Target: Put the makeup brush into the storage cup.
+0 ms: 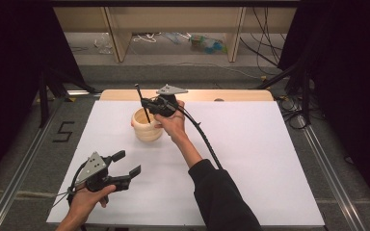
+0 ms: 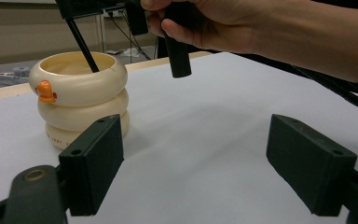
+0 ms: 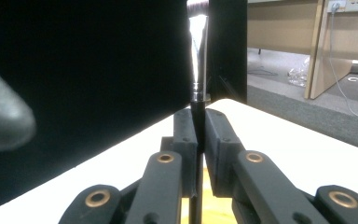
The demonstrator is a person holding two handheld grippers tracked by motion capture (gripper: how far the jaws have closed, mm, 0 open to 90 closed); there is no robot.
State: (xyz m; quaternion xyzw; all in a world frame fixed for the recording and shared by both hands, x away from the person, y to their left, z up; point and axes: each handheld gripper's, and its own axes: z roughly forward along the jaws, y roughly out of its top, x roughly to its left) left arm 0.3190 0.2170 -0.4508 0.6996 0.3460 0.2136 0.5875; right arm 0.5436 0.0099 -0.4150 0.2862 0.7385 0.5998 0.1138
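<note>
Left gripper [image 1: 125,163], jaws spread and empty, resting on the counter [image 1: 250,159] near-left of the duck-faced holder [image 1: 147,126]. Right gripper [image 1: 150,103], directly above the holder, clamped on a slim brush [image 1: 143,107] whose lower end dips inside. Best practice, likely: keep the brush upright and centred before release.

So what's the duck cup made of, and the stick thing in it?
The duck cup looks like smooth cream plastic or glazed ceramic: its three stacked rings shine softly, and I can't tell which. The stick looks like a makeup brush: a black handle, likely plastic or painted wood, then a mirror-bright sleeve that is probably metal. The right gripper holds it by the handle.
</note>
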